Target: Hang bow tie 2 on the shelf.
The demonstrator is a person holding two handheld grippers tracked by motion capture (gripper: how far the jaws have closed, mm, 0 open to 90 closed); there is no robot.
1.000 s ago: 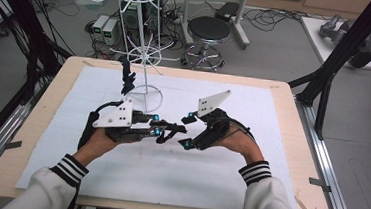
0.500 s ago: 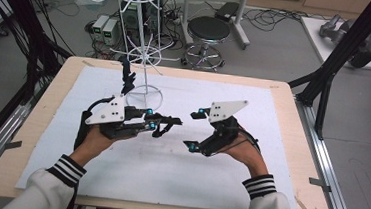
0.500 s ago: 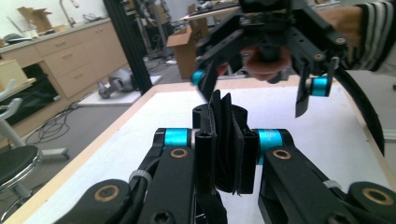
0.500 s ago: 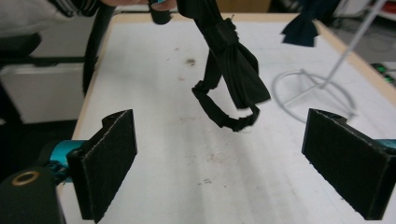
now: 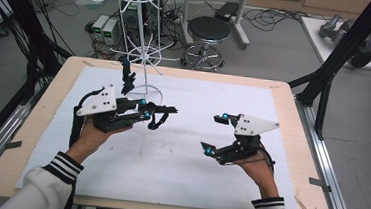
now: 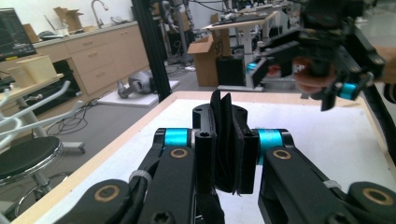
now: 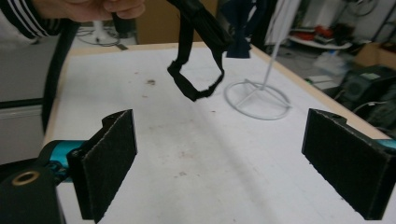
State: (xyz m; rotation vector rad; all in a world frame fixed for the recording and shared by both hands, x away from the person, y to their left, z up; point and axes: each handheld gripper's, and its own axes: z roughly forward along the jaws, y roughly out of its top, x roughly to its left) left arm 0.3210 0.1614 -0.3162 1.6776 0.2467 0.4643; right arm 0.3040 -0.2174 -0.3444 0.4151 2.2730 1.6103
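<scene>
My left gripper (image 5: 165,112) is shut on a black strap (image 5: 158,120), which hangs from its jaws in a small loop just above the white mat. In the left gripper view the folded strap (image 6: 222,107) stands pinched between the closed jaws of the left gripper (image 6: 226,144). My right gripper (image 5: 212,133) is to the right of it, open and holding nothing. From the right gripper view, the strap loop (image 7: 196,79) dangles ahead of the right gripper (image 7: 222,140), between its wide-apart pads (image 7: 107,163).
A white wire rack (image 5: 144,56) stands at the back left of the mat, its ring base (image 7: 257,100) just behind the strap. A dark piece (image 5: 126,80) hangs on the rack. The wooden table edge (image 5: 296,143) borders the white mat (image 5: 178,169).
The right gripper has let go, opened and drawn away to the right. The left gripper keeps the strap and has shifted slightly back.
</scene>
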